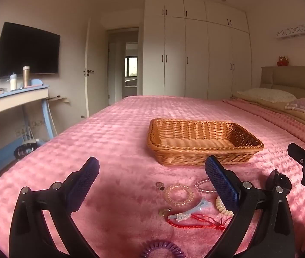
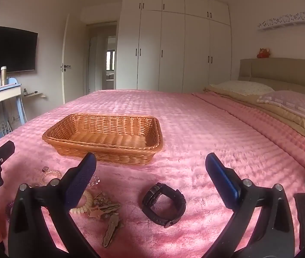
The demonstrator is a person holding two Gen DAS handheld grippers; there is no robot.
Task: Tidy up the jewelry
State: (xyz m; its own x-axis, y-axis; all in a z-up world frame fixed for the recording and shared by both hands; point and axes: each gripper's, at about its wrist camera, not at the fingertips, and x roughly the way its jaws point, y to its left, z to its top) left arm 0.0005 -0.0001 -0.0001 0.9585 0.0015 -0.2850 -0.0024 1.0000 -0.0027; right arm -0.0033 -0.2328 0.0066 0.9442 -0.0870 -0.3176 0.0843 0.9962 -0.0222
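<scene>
Both the left gripper (image 1: 152, 180) and the right gripper (image 2: 151, 177) hang spread to their widest with nothing between the pads; no piece is gathered yet, so this looks like the opening reach. The black watch (image 2: 163, 203) lies between the right jaws toward six o'clock; bracelets (image 1: 178, 194) and a red cord (image 1: 197, 222) lie at the left gripper's five o'clock; the empty wicker basket (image 1: 204, 148) waits at twelve to one o'clock on the pink bedspread (image 1: 120, 129). Next, I judge, one gripper dips and closes on a single piece.

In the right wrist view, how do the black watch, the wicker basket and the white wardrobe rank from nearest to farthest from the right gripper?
1. Black watch: on the pink blanket, just ahead, between the open fingers of the right gripper.
2. Wicker basket: farther up the bed, ahead to the left.
3. White wardrobe: against the far wall.
</scene>
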